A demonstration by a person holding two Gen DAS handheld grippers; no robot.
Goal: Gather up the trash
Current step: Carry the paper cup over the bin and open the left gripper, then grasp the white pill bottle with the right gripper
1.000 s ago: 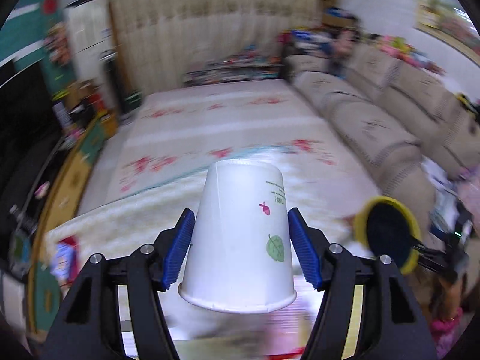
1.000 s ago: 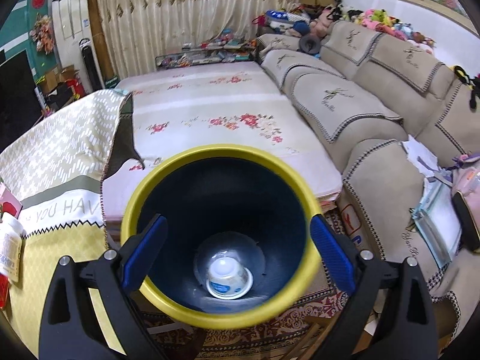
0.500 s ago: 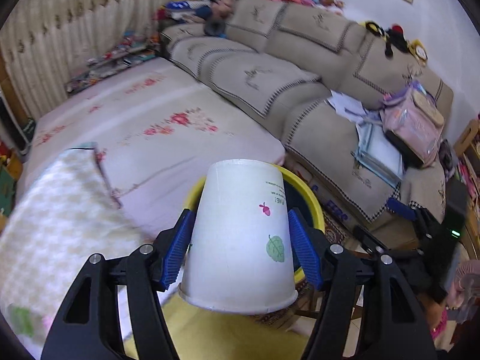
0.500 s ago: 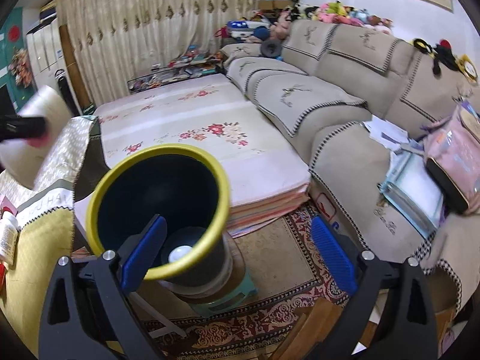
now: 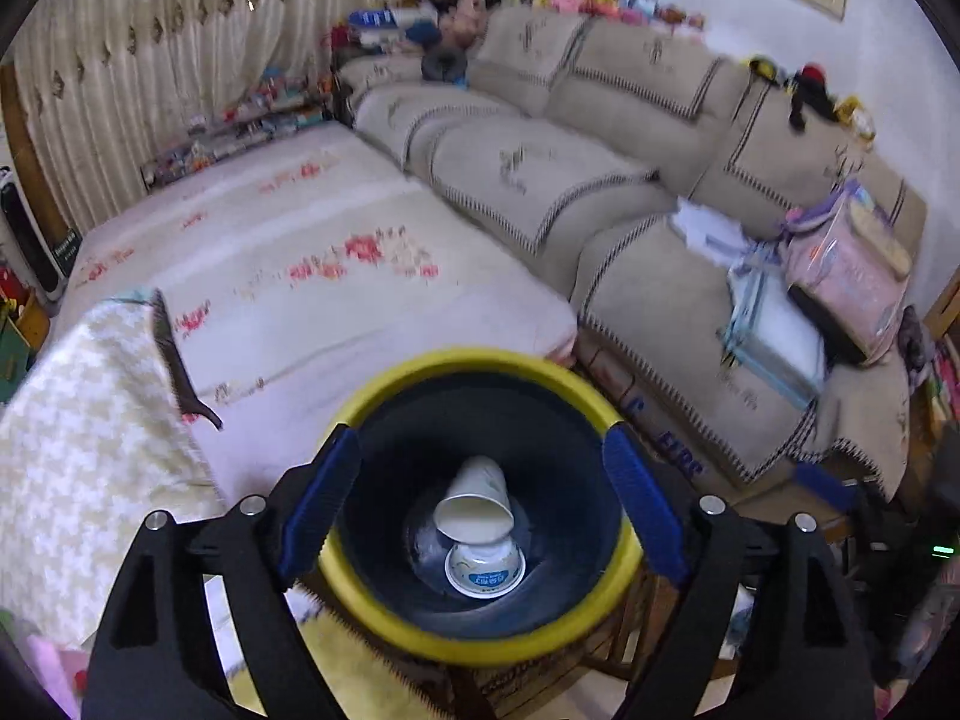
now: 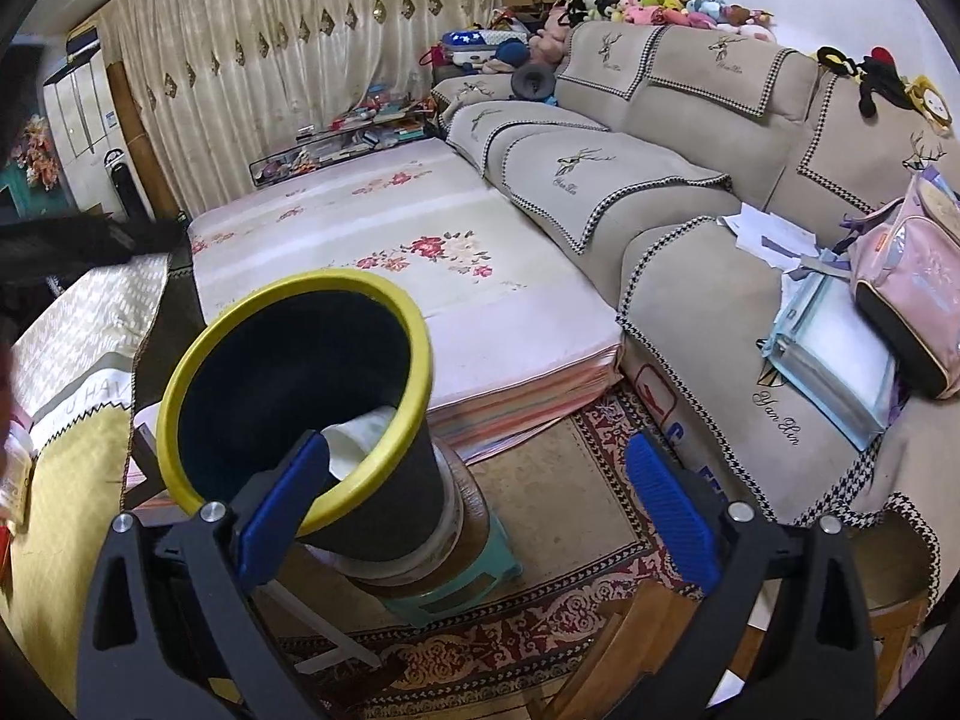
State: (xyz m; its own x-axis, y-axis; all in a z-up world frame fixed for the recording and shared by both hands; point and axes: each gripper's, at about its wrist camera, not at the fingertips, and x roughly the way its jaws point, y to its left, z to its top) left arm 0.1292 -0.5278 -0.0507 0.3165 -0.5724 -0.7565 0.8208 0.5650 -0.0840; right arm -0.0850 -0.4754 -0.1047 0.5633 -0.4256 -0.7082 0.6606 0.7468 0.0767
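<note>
A dark bin with a yellow rim (image 5: 384,618) stands right below my left gripper (image 5: 480,504), which is open and empty above its mouth. Inside lie a white paper cup (image 5: 477,510) on its side and a small yoghurt tub (image 5: 485,570). In the right wrist view the bin (image 6: 384,516) stands on a teal stool (image 6: 456,591), with the white cup (image 6: 360,435) showing over the rim. My right gripper (image 6: 474,510) is open and empty, just right of the bin.
A beige sofa (image 6: 690,192) with a pink backpack (image 6: 900,294) and papers runs along the right. A floral mat platform (image 6: 390,240) lies behind the bin. A cloth-covered table (image 6: 66,396) stands at the left. A patterned rug (image 6: 540,618) covers the floor.
My left gripper swung right over the bin, opened and let go of the paper cup, which now lies inside the bin. My right gripper moved to the right, away from the bin's mouth.
</note>
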